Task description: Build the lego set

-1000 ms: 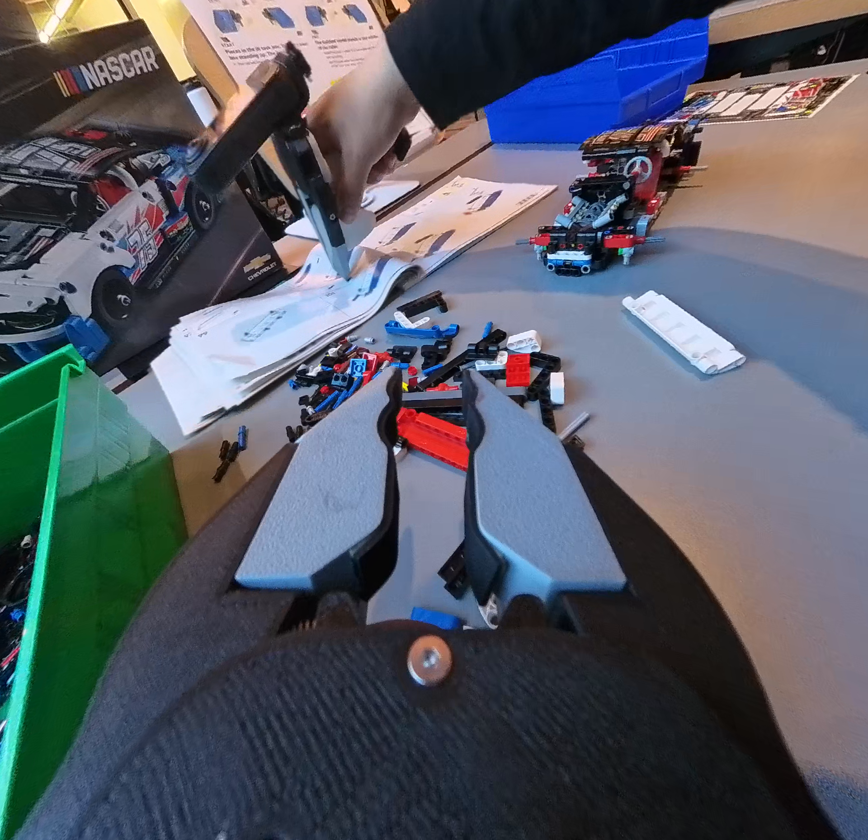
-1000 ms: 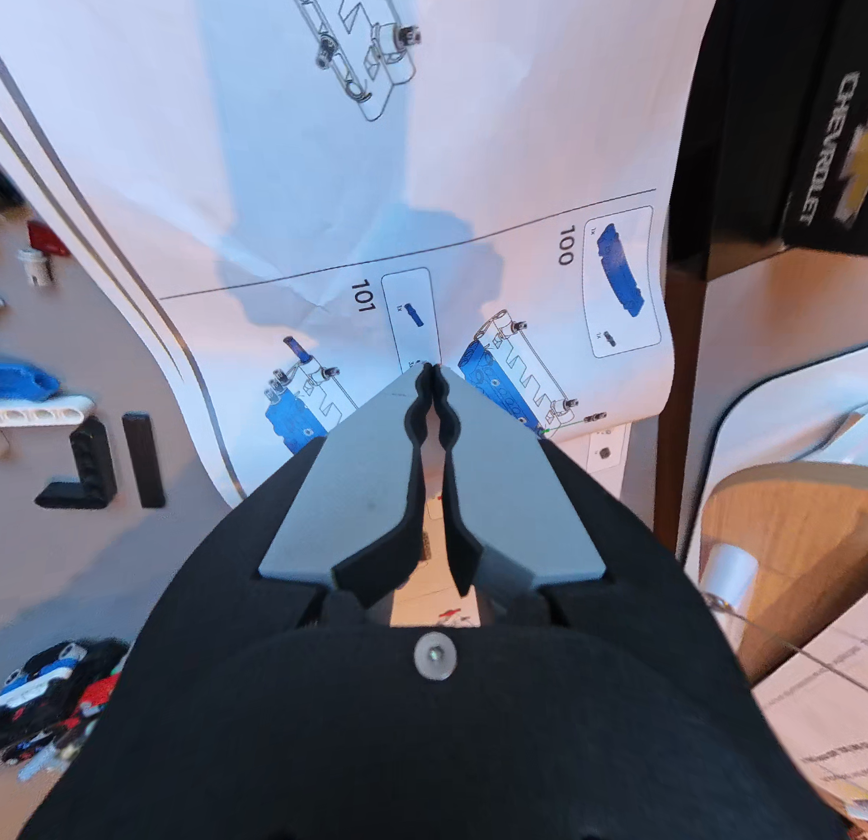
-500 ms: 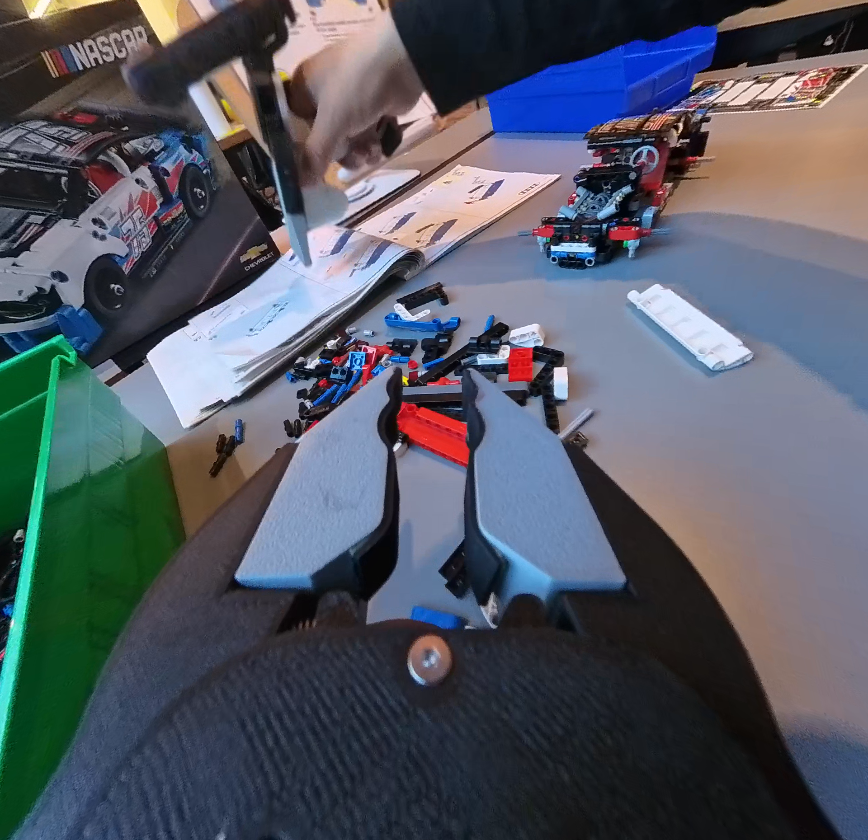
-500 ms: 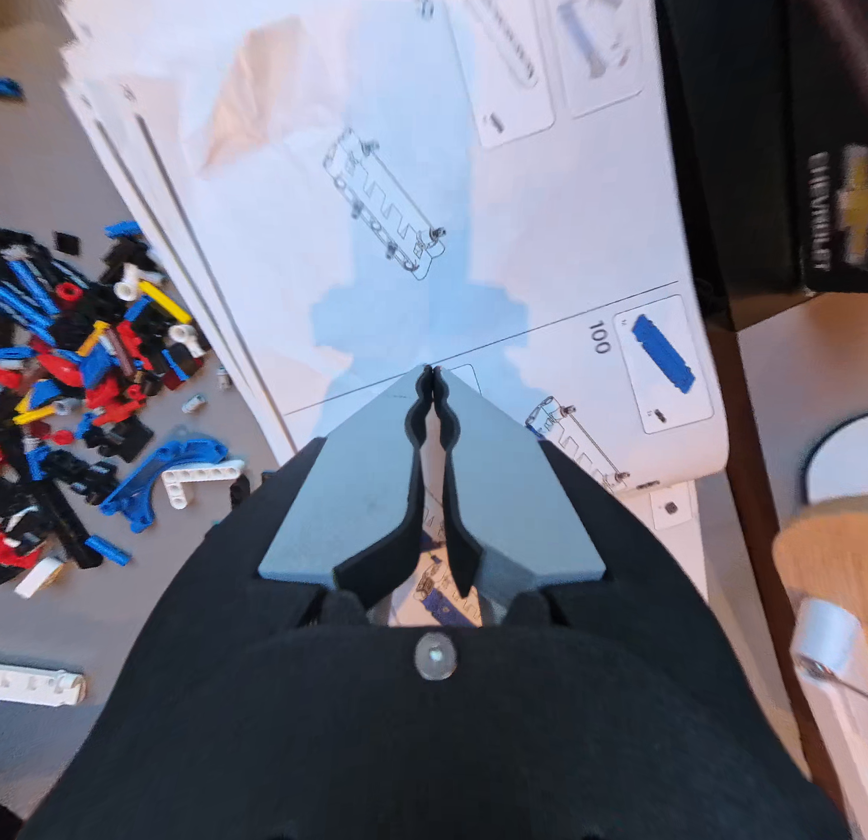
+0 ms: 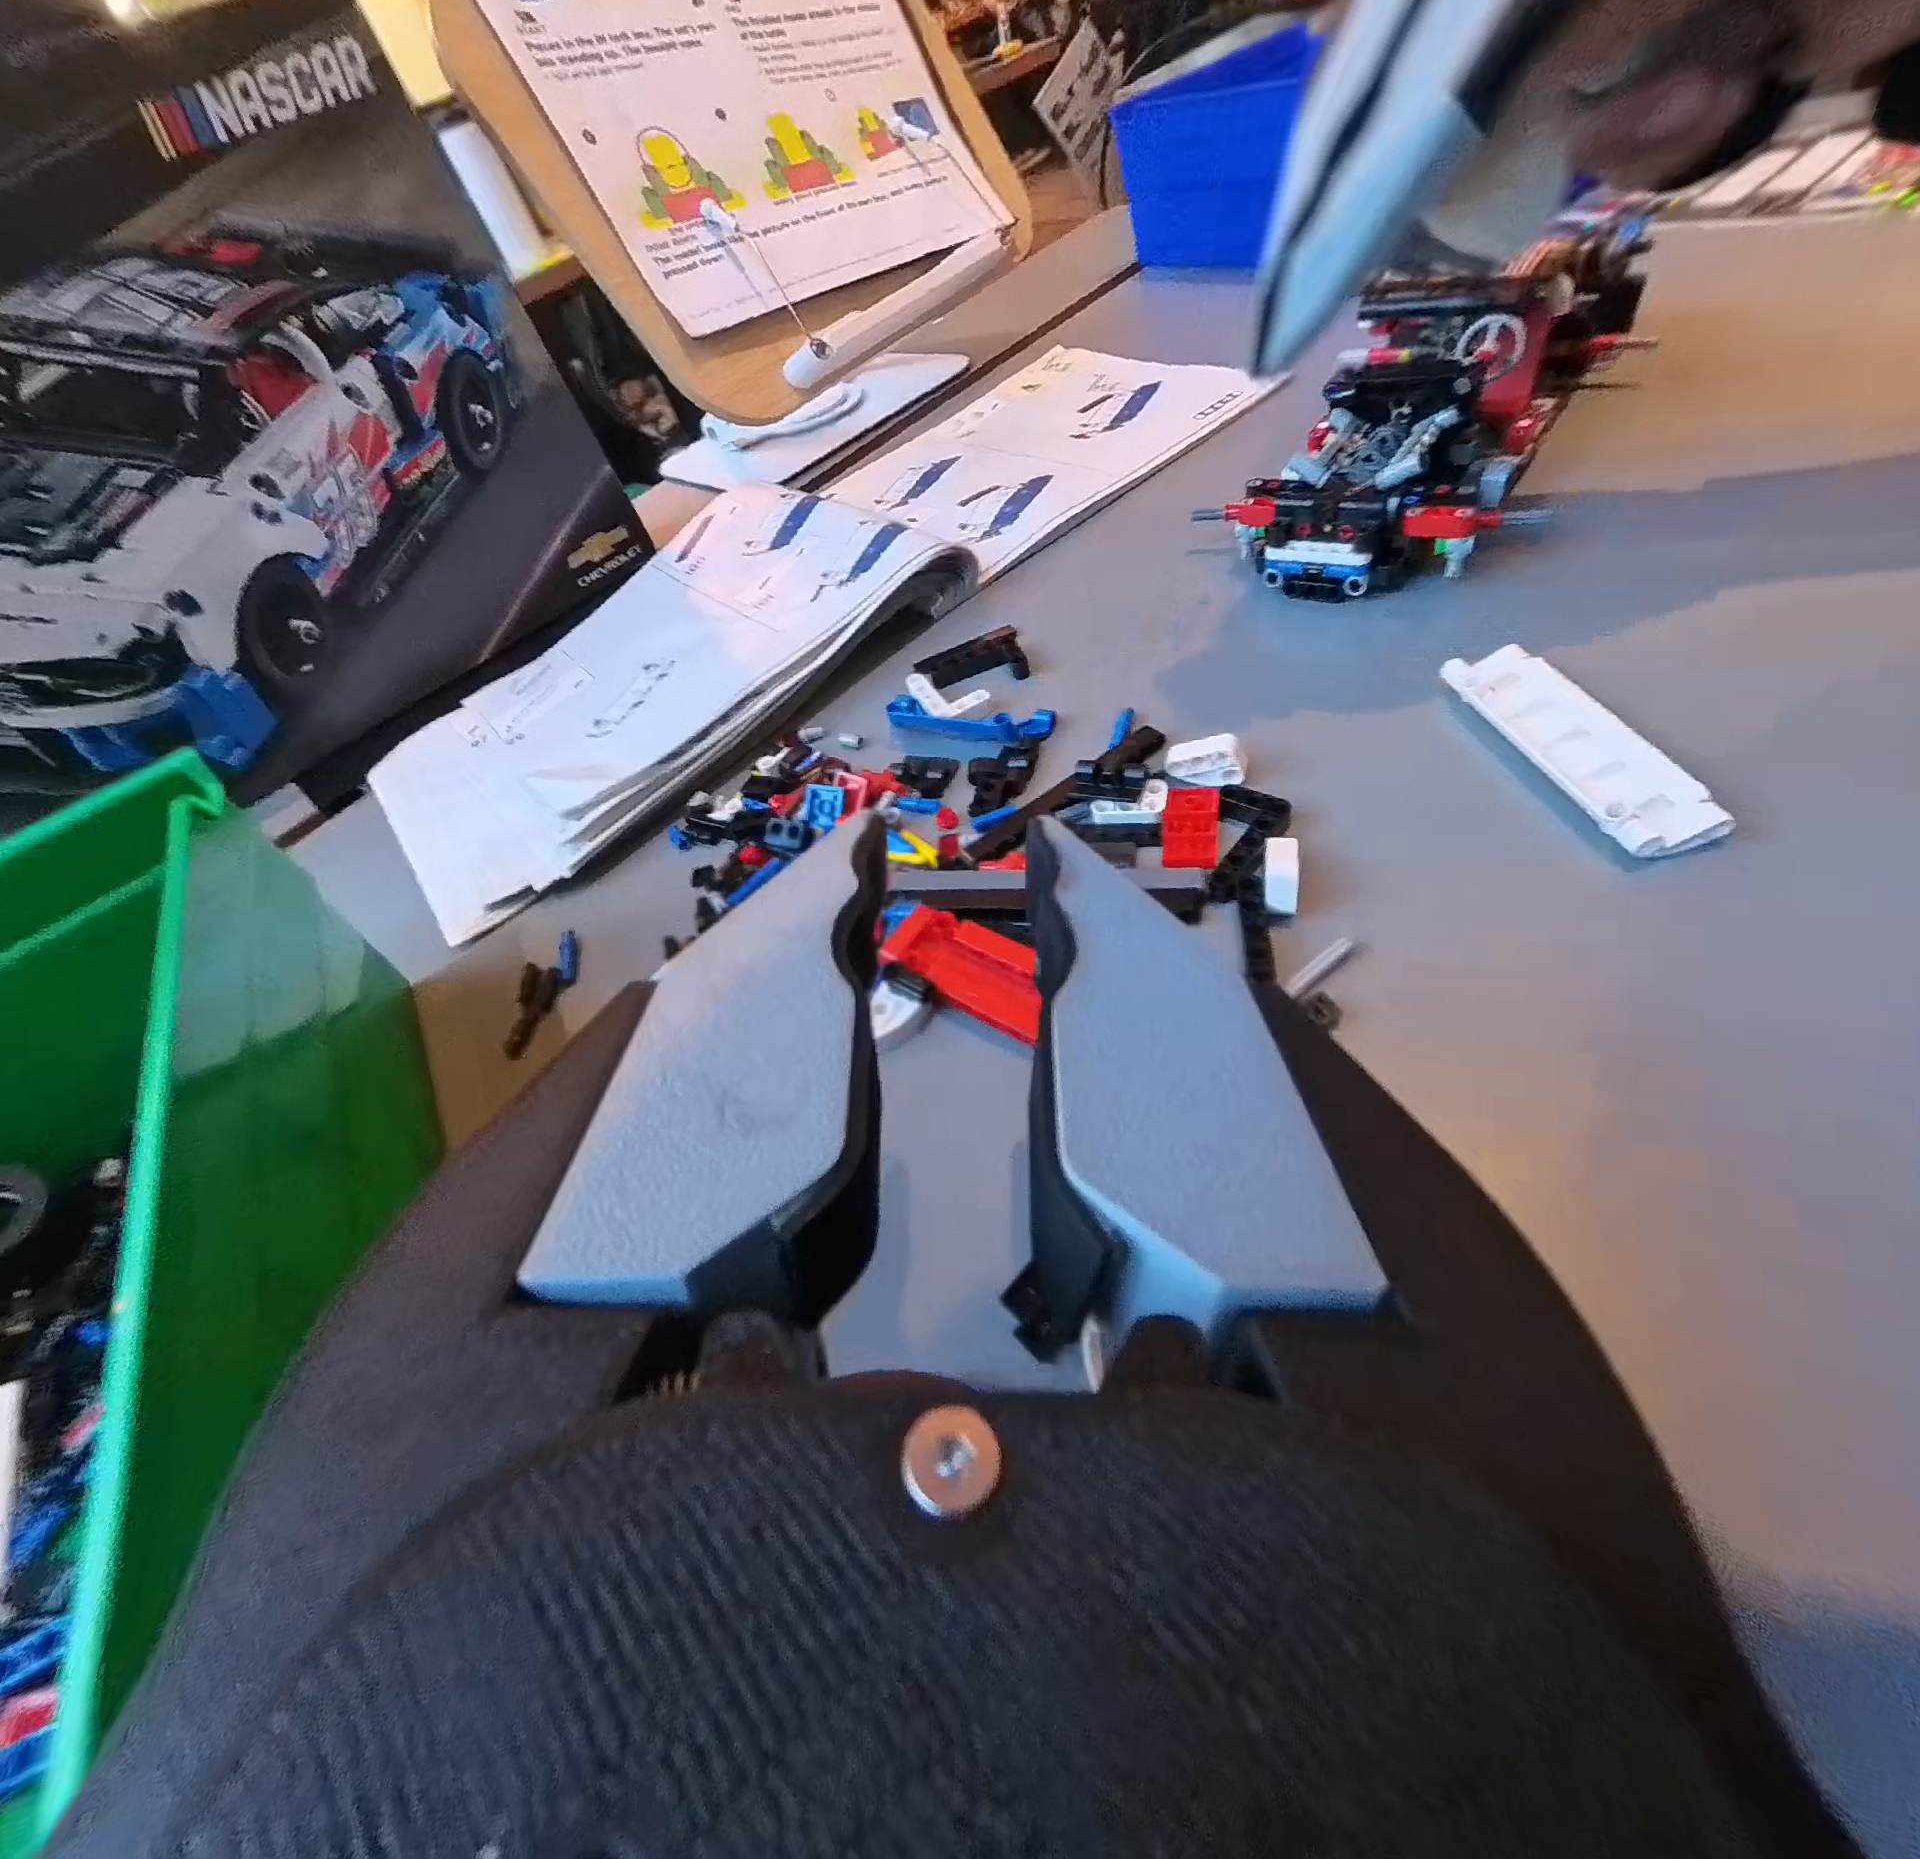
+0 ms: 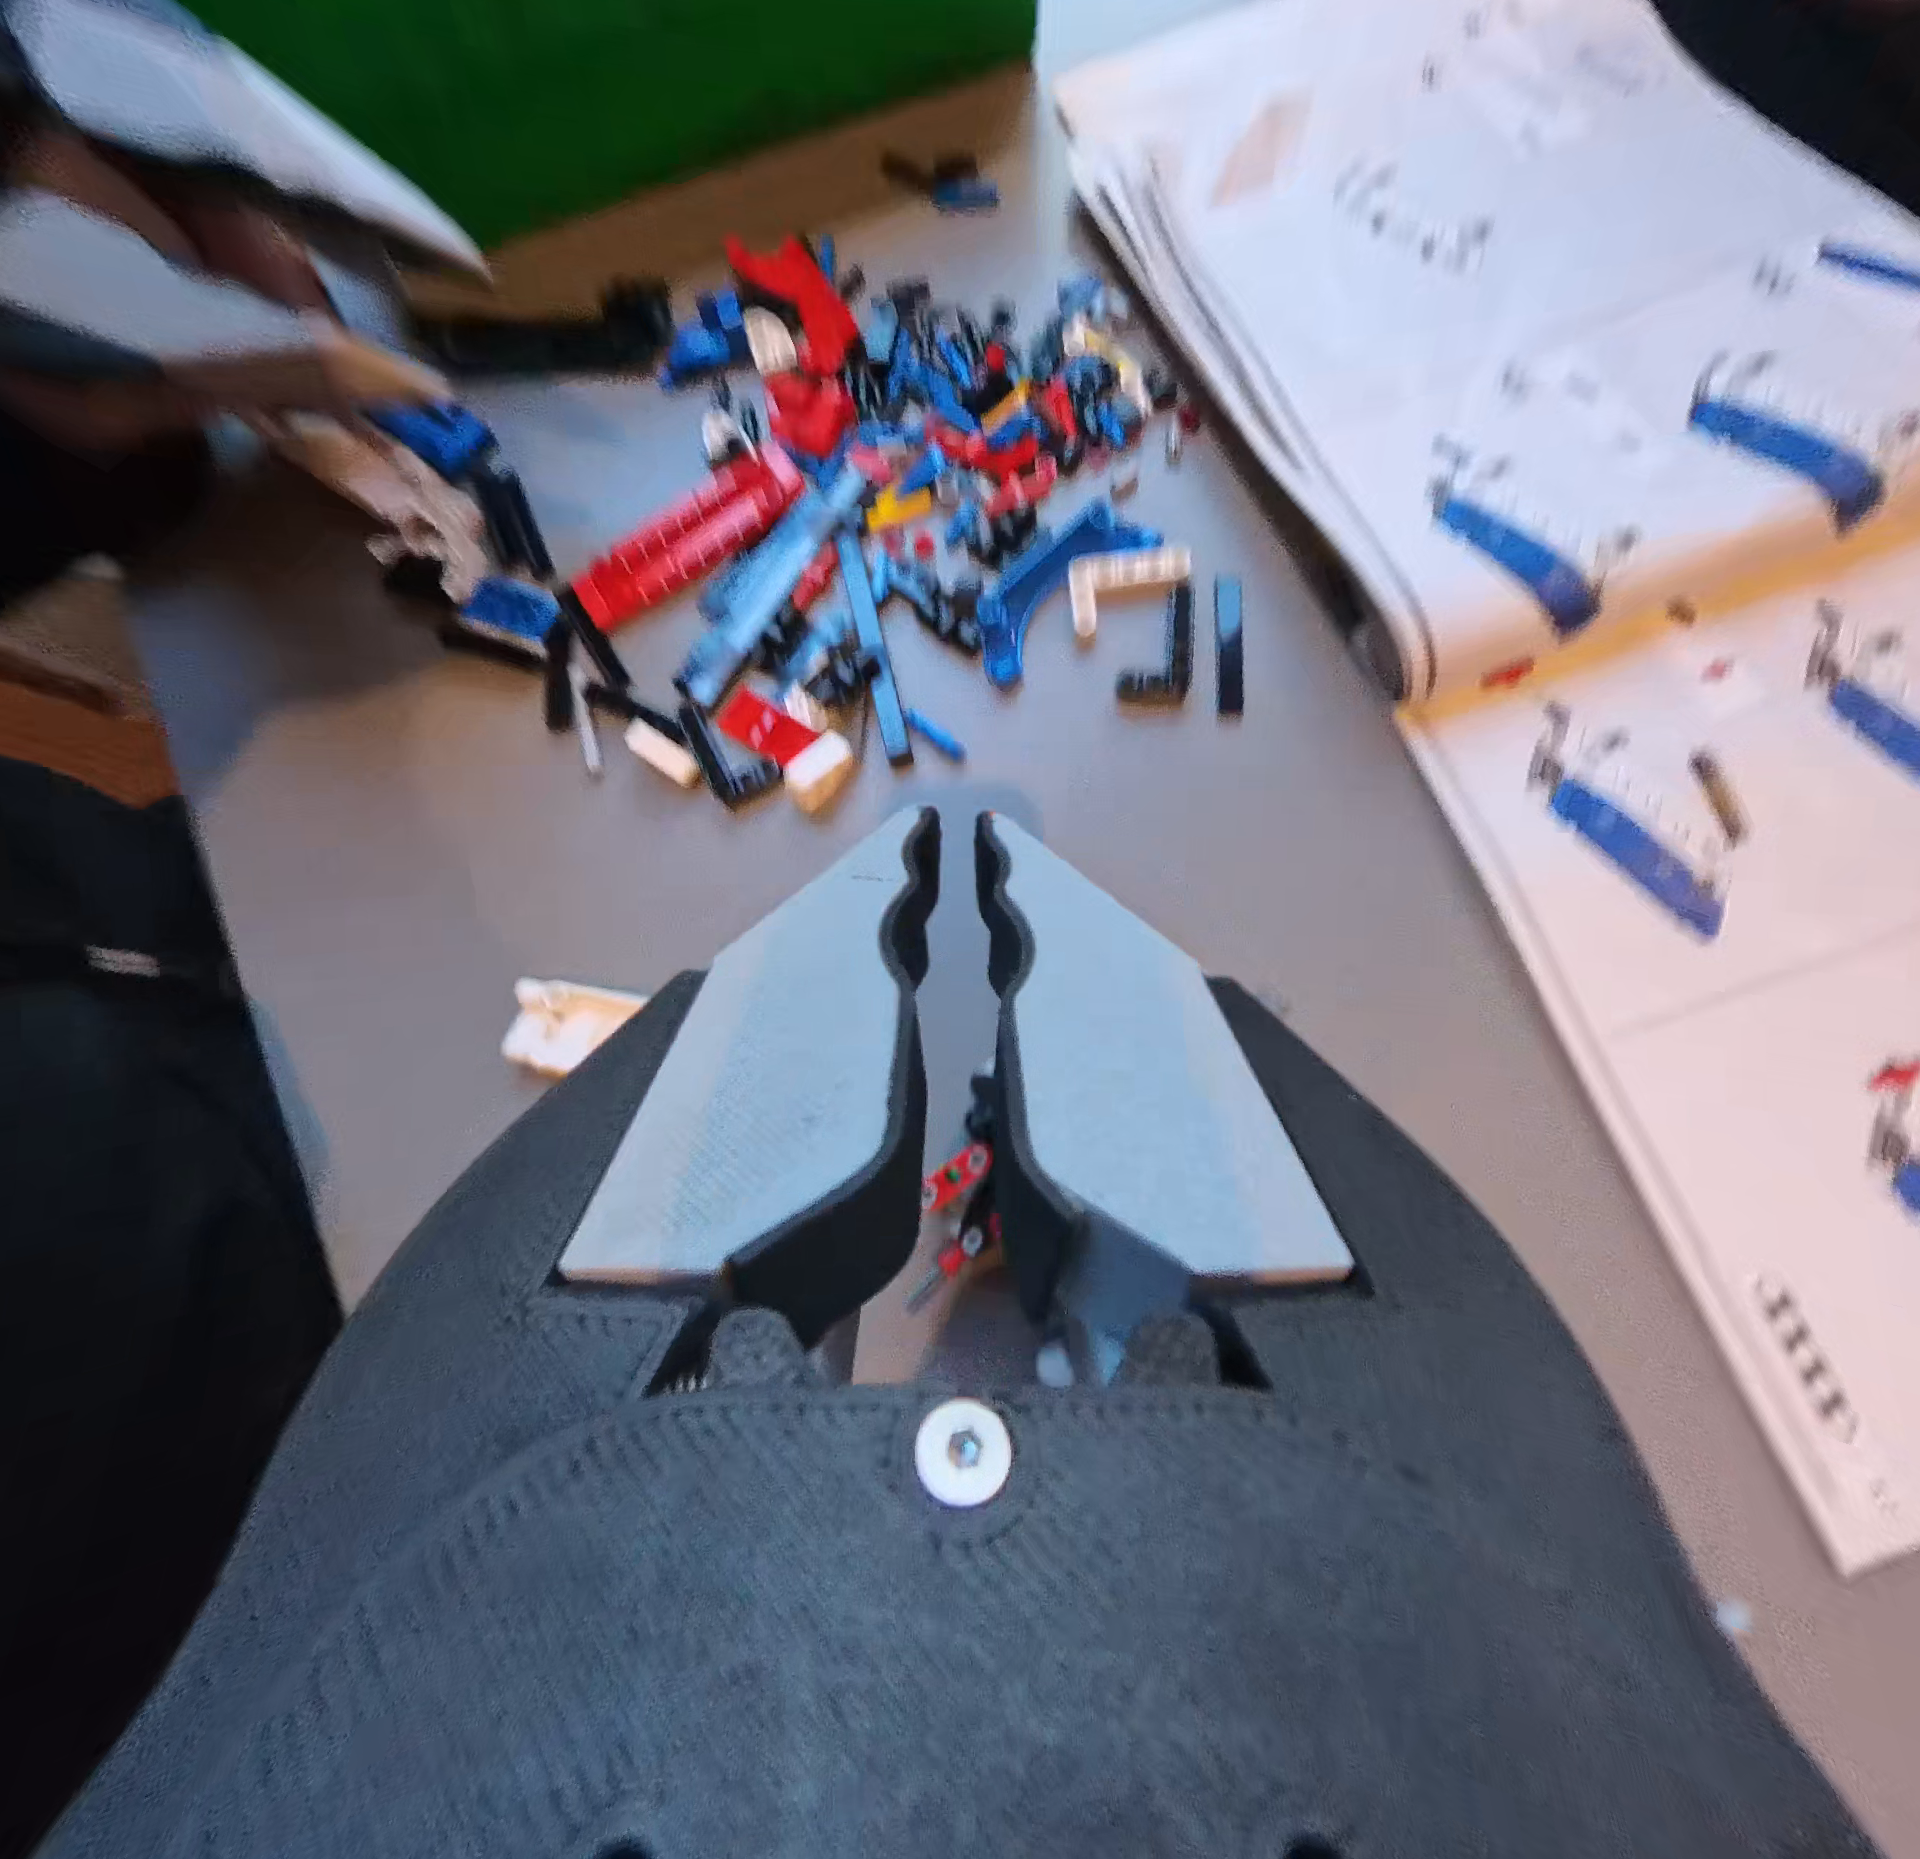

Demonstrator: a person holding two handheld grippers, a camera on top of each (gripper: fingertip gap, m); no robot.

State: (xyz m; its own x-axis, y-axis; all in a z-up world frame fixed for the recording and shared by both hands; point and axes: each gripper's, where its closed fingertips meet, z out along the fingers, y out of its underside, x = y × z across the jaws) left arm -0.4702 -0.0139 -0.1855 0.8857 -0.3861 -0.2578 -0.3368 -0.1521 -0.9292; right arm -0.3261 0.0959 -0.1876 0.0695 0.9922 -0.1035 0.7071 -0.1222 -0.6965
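Grey table [image 5: 1558,1030]: right gripper [image 6: 957,822] (barely parted, empty) has left booklet [image 6: 1558,355]; left gripper [image 5: 956,853] gapes.

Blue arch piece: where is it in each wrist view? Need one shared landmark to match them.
Left wrist view: blue arch piece lies above centre, at the far edge of the loose parts pile, near the manual.
Right wrist view: blue arch piece sits right of centre, at the pile's right edge, beside a black L-shaped piece.
Shared landmark: the open manual, next to the pile in both.
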